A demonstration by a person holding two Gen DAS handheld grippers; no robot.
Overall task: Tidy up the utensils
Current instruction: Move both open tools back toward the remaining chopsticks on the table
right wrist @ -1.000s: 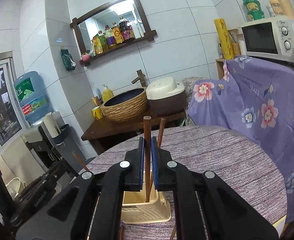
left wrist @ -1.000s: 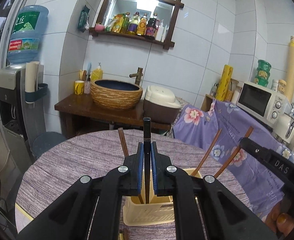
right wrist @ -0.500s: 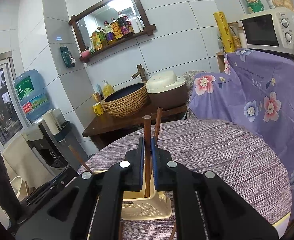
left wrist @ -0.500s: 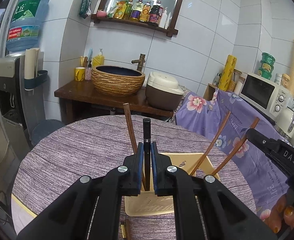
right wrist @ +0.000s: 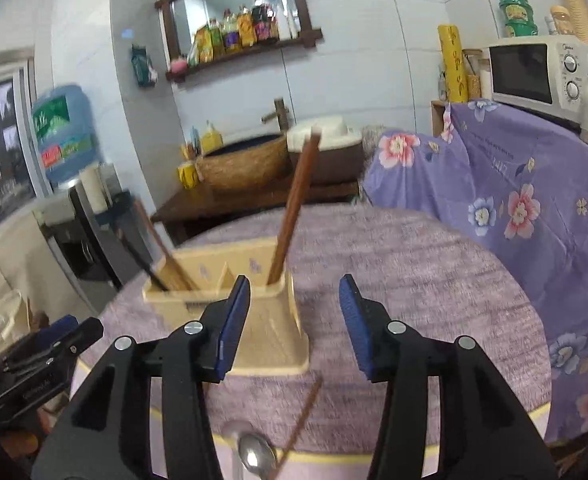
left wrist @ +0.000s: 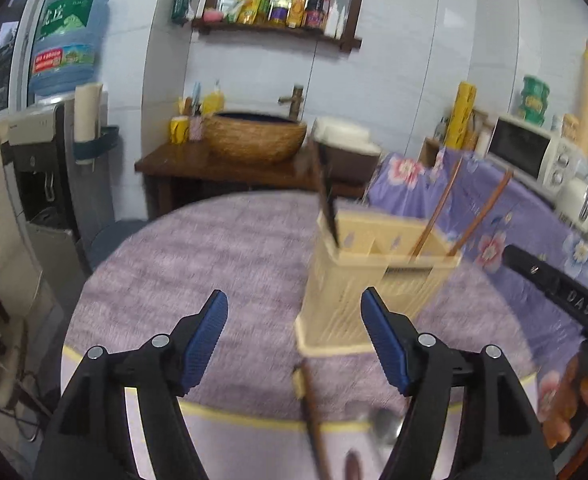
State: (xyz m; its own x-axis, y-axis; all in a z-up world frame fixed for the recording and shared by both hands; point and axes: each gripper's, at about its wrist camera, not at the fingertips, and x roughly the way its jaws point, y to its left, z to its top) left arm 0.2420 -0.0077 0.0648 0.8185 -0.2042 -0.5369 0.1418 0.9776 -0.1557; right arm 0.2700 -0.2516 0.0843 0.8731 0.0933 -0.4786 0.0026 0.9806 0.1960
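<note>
Purple woven cloth covers the round tabletop [left wrist: 222,248] I am working over, with a tiled kitchen wall and a basin behind it. Half a second ago each of my tools was clamped on a chopstick held upright over the cream utensil holder [left wrist: 374,280]; now both sticks stand in it and both tools have let go and backed off.

Going left to right in the left wrist view: my left gripper [left wrist: 294,316] hangs with its blue pads spread wide and nothing between them, above the near edge of the tabletop. The black chopstick [left wrist: 328,208] it released leans in the holder's left compartment, beside a brown one. Two more brown chopsticks [left wrist: 438,208] lean out of the right compartment. So I count four sticks in the holder from this side: one black, three brown.

From the right wrist view, my right gripper [right wrist: 294,312] is equally wide and empty, just in front of the holder. The brown chopstick [right wrist: 294,208] it dropped stands in the right compartment.

I judge two more deposits done, but the job unfinished: one brown chopstick [right wrist: 302,420] and one metal spoon [right wrist: 256,458] lie at the near edge of the tabletop.
</note>
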